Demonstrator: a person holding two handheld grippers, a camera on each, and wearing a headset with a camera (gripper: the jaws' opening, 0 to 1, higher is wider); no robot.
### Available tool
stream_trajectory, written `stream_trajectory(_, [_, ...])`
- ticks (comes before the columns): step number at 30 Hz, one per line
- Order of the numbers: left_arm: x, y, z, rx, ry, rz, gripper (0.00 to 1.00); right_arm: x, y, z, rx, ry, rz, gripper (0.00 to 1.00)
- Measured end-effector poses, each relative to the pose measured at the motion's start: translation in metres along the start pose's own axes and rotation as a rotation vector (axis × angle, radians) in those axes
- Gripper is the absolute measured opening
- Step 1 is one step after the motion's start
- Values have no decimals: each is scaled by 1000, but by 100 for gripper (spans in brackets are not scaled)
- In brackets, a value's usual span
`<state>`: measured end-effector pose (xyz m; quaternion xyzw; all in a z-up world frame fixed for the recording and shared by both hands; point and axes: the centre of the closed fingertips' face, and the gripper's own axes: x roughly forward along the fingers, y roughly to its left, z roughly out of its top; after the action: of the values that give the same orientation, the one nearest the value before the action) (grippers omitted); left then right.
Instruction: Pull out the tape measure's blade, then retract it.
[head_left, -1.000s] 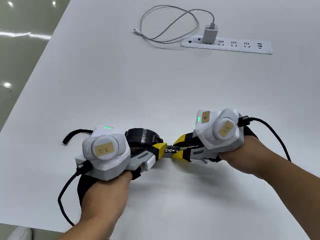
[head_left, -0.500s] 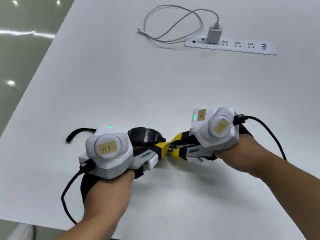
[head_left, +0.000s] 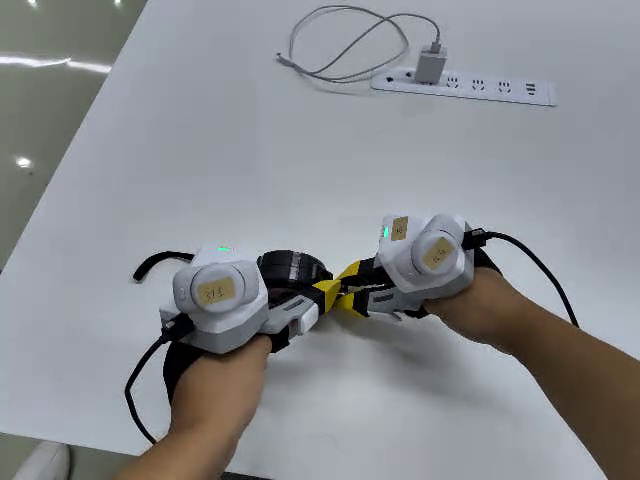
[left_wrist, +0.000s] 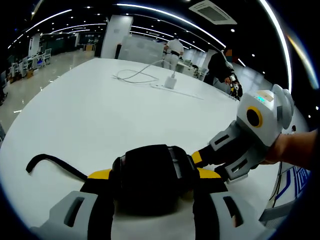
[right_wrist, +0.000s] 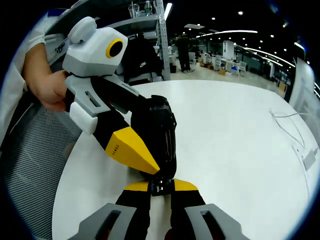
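Tape measure (head_left: 292, 268): low at the table (head_left: 250, 150), clamped in the left gripper (left_wrist: 154, 176).
Right gripper (head_left: 348, 288): pinching the blade tip (right_wrist: 159, 185).
Risk: a crooked pull could slip the tip free or twist the case loose.

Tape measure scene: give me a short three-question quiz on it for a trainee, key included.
1. True or false: the left claw clamps the tape measure by its black case.
2. The right claw is: A wide open; B shut on the blade tip; C shut on nothing.
3. Fill in: the white charger is plugged into the ___.
Key: 1 true; 2 B; 3 power strip.
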<state>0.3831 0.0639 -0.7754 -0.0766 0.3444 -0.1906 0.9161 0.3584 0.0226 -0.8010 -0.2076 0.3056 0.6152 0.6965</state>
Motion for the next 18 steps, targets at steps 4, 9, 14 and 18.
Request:
stream_trajectory(4, [0, -1, 0, 2, 6, 0, 61, 0, 0, 0, -3, 2, -2, 12])
stream_trajectory(9, [1, -1, 0, 0, 18, -1, 61, 0, 0, 0, -3, 7, -6, 12])
stream_trajectory(14, [1, -1, 0, 18, 29, -12, 61, -3, -4, 3, 6, 5, -13, 17])
stream_trajectory(18, [2, -1, -1, 33, 33, -14, 62, -4, -4, 3, 7, 6, -13, 18])
